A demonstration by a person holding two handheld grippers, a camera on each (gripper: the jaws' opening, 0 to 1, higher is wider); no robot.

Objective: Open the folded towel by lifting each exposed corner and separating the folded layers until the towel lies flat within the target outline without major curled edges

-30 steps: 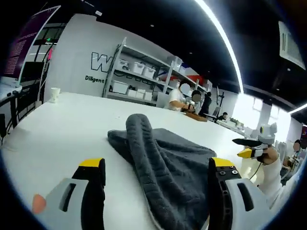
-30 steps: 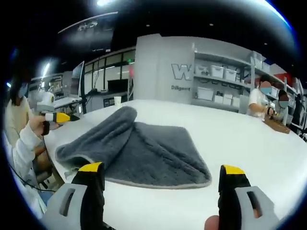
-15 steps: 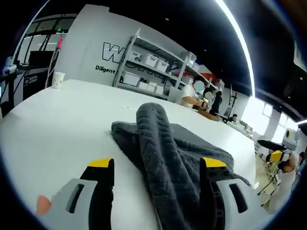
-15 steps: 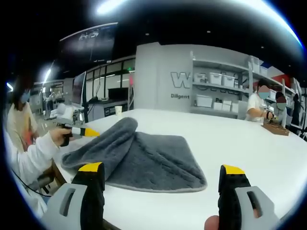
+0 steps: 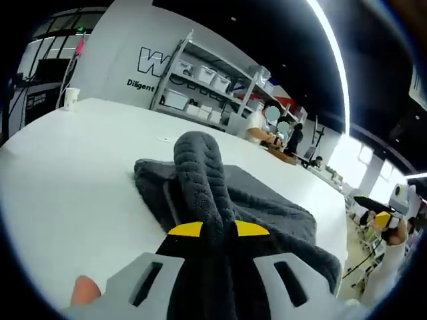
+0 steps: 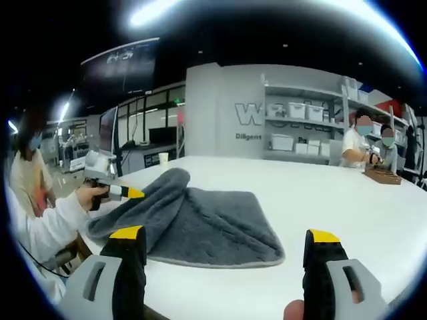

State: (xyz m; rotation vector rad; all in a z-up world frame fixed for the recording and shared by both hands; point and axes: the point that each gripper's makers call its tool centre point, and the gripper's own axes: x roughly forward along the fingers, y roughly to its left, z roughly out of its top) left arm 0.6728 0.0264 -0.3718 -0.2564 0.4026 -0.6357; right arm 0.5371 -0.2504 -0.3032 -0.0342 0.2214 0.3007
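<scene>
A dark grey towel point(image 5: 260, 200) lies folded on the white table point(image 5: 73, 160), with one layer humped into a thick ridge. My left gripper point(image 5: 218, 230) is shut on the near end of that ridge, and towel cloth fills the space between its yellow tips. The right gripper view shows the same towel point(image 6: 213, 223) from its side, and the left gripper point(image 6: 131, 193), held in a hand, at the ridge's left end. My right gripper point(image 6: 225, 235) stands open just short of the towel's near edge, with nothing between its fingers. It appears again, the right gripper point(image 5: 375, 210), at the far right, away from the towel.
A paper cup point(image 5: 67, 98) stands at the table's far side. Shelves with white bins point(image 6: 303, 127) line the back wall. Two people work at a far table point(image 6: 373, 157). A person in a white sleeve point(image 6: 47, 223) sits at the table's left edge.
My left gripper has moved forward and closed its jaws on the towel's ridge. The right gripper has stayed open and nearly still.
</scene>
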